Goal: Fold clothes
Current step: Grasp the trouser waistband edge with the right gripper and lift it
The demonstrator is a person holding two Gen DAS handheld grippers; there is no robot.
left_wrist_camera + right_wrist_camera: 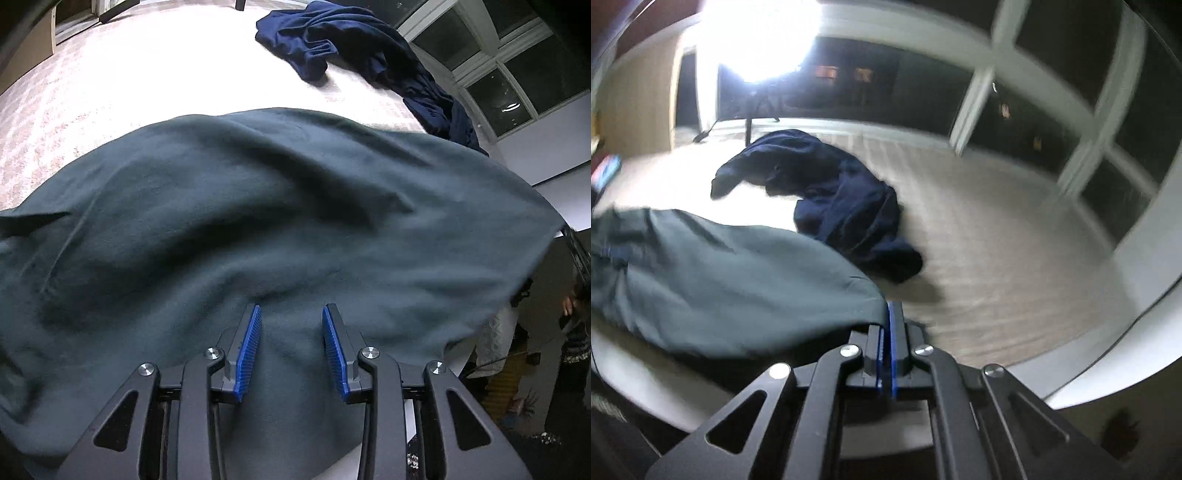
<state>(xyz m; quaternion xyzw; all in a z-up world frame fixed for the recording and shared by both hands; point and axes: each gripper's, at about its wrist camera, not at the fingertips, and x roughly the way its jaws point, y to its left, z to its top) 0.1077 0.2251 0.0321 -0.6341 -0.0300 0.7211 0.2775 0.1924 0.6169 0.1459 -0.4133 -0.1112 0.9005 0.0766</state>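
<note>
The dark grey-green soft cotton garment [280, 229] lies spread across the pale, faintly striped bed surface [155, 74], and it fills most of what my left wrist camera takes in. Its cloth is matte and slightly fuzzy, rumpled into long shallow folds that run slantwise, with one deeper dark crease through the middle. A pointed flap of the cloth sticks out at the far left edge. My left gripper [291, 343] hangs over the near part of this garment with its blue ribbed pads [250, 350] standing apart; the cloth shows flat between them and neither pad presses on it.

From my right wrist camera the same garment [738, 284] bunches toward its right-hand edge, and that edge runs up into my right gripper [888, 332], whose blue pads are pinched together on the hem. The cloth rises off the bed toward the pinch.

Beyond it, well apart, a crumpled navy blue garment [831, 199] sits in a heap on the bed. Dark window panes in white frames [1082, 122] stand behind.
</note>
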